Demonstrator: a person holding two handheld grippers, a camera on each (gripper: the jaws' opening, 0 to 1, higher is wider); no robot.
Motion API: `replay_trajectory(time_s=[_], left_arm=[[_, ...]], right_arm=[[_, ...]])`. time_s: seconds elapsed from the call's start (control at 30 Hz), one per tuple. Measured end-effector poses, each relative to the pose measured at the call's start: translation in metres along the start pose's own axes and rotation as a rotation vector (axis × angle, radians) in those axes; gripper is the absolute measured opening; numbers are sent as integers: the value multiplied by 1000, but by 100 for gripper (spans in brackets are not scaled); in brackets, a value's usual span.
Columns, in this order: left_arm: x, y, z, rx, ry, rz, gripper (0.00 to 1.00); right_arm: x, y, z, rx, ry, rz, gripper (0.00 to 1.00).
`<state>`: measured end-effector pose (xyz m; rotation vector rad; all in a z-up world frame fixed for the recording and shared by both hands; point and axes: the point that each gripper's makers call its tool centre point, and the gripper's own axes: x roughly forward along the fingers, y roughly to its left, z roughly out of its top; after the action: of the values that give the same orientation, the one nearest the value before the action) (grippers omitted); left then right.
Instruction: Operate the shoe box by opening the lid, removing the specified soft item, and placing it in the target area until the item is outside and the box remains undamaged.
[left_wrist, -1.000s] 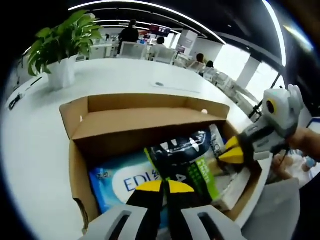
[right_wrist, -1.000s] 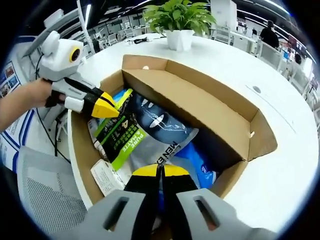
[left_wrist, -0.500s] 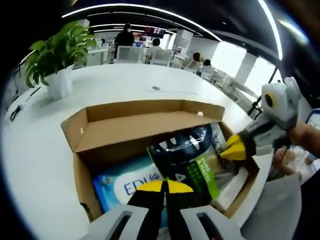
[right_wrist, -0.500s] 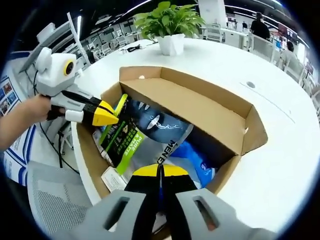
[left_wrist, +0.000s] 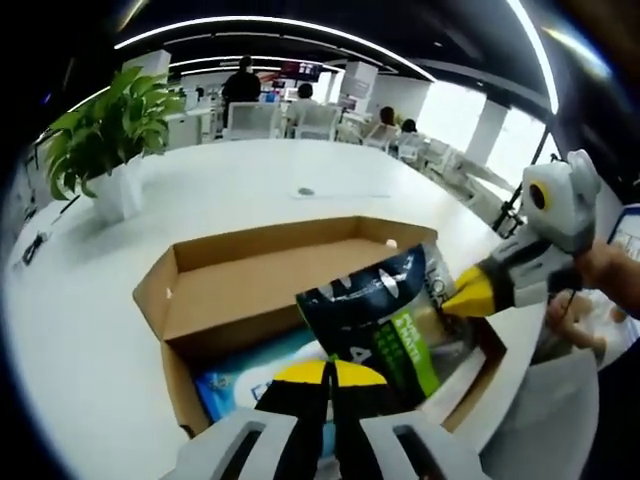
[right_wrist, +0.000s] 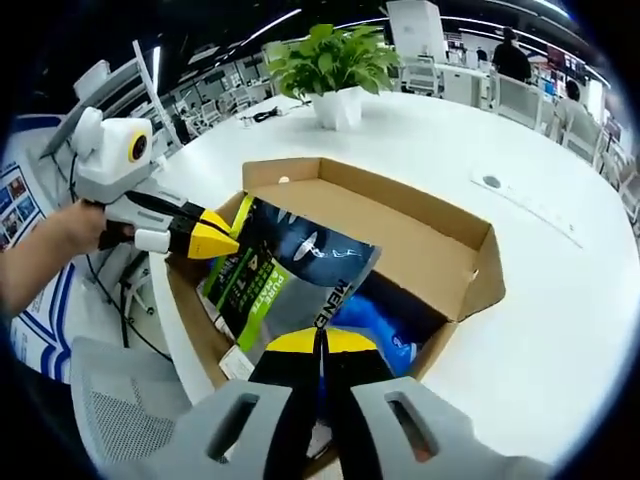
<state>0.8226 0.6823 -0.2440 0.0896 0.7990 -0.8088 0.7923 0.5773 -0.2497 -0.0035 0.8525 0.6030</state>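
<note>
Both grippers have the dark pouch (left_wrist: 378, 318) pinched and up above the open box (left_wrist: 190, 290): the left gripper (left_wrist: 331, 374) has its yellow tips together on one edge, the right gripper (right_wrist: 321, 343) is clamped on the other, and each shows in the other's view. Down in the box lies a blue pack (right_wrist: 382, 322). A potted plant (right_wrist: 333, 68) stands further off on the white table (left_wrist: 90, 300)

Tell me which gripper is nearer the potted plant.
Left. The left gripper grips the pouch edge toward the plant; the right gripper grips the opposite edge, farther away.
</note>
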Motion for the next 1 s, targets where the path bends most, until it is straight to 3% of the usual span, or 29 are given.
replay_trajectory(time_s=[0.63,1.0], left_arm=[[14,-30,25,46,0,-46,0],[28,-63,36,66,2,-87,0]], right_arm=[[-41,-24,-1,43,-18,-24,0],[-63,-45,-12,70,-12,-56,0]])
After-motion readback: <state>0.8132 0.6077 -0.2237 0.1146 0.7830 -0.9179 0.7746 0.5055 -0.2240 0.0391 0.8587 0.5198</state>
